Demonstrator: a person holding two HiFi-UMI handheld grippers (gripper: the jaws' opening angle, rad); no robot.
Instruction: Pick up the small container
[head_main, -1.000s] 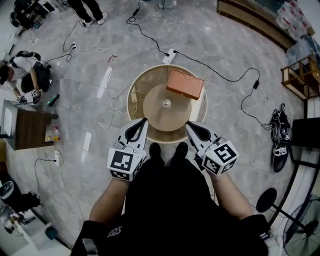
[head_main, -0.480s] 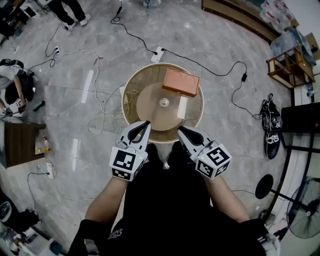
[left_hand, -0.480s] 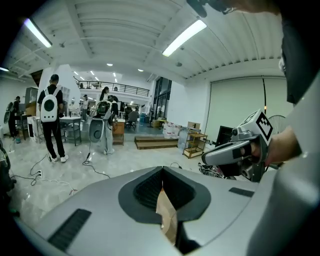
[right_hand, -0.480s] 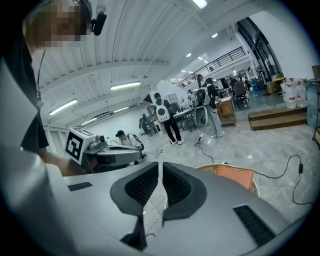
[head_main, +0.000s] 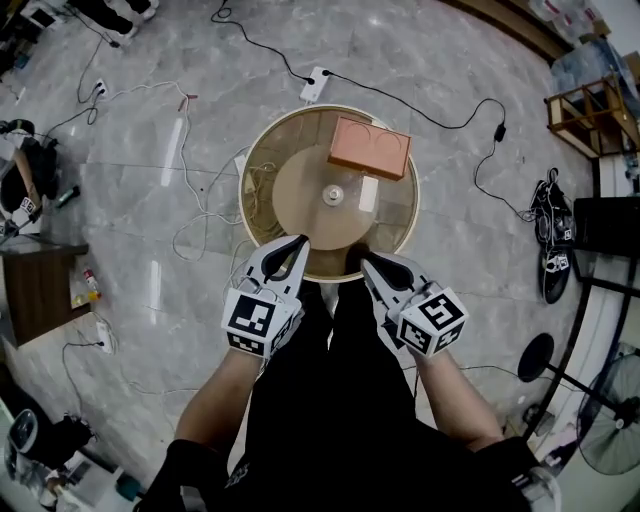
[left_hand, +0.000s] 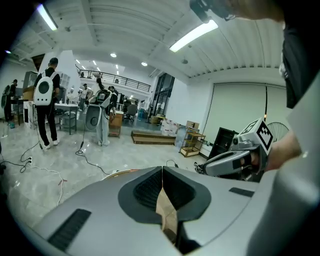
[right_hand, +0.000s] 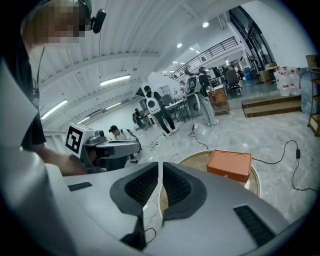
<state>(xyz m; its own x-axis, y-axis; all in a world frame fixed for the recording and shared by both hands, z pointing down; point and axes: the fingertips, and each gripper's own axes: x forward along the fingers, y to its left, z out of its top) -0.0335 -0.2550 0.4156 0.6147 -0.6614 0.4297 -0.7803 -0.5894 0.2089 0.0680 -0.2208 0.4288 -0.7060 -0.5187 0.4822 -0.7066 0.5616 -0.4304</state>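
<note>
The right gripper (right_hand: 160, 169) has jaws that have just been opening to a thin slit, with nothing between; the left gripper (left_hand: 162, 171) has them together, empty. The small container (head_main: 333, 194) stands at the centre of the round table (head_main: 300, 205), at about 11 o'clock from the right gripper, which likely must open wider before it closes around it.

No lettering, label, brand or number shows clearly enough to be read.

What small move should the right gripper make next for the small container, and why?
Probably move the right gripper forward over the table toward the small container at its centre: the gripper is only at the near rim, and its jaws, just begun parting, show a slit with nothing between.
</note>
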